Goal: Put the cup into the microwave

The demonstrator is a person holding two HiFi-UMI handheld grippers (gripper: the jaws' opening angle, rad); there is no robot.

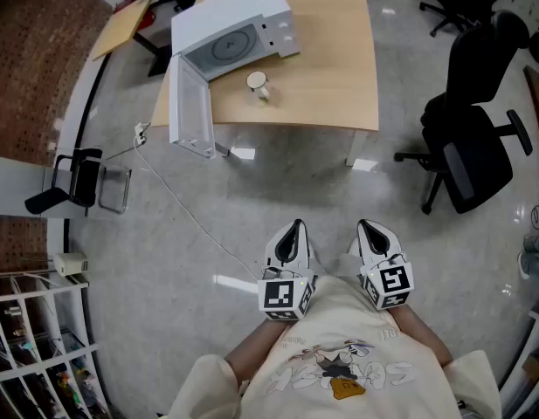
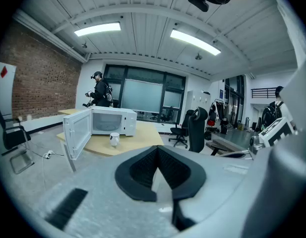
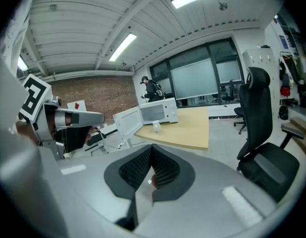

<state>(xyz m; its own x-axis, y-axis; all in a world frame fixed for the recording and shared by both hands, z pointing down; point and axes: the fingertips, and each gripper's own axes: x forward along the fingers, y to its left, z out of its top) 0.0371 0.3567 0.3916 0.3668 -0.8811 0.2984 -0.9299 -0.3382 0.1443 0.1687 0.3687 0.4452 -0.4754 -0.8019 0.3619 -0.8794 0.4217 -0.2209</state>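
Note:
A white cup [image 1: 257, 83] stands on the wooden table [image 1: 339, 59], just in front of the white microwave [image 1: 234, 33], whose door [image 1: 189, 107] hangs open to the left. Both grippers are held close to the person's body, far from the table, and point toward it. My left gripper [image 1: 291, 238] is shut with nothing in it, and so is my right gripper [image 1: 371, 234]. In the left gripper view the cup [image 2: 114, 139] and microwave [image 2: 110, 122] lie well beyond the closed gripper tips [image 2: 157, 150]. The right gripper view shows the cup [image 3: 156, 127] and microwave [image 3: 160, 111] beyond its closed tips [image 3: 152, 150].
A black office chair [image 1: 470, 147] stands right of the table. A black chair [image 1: 77, 182] sits at the left, and a white cable [image 1: 190, 216] runs across the floor from the table. A wire rack [image 1: 33, 347] is at the lower left. A person [image 2: 99, 90] stands behind the table.

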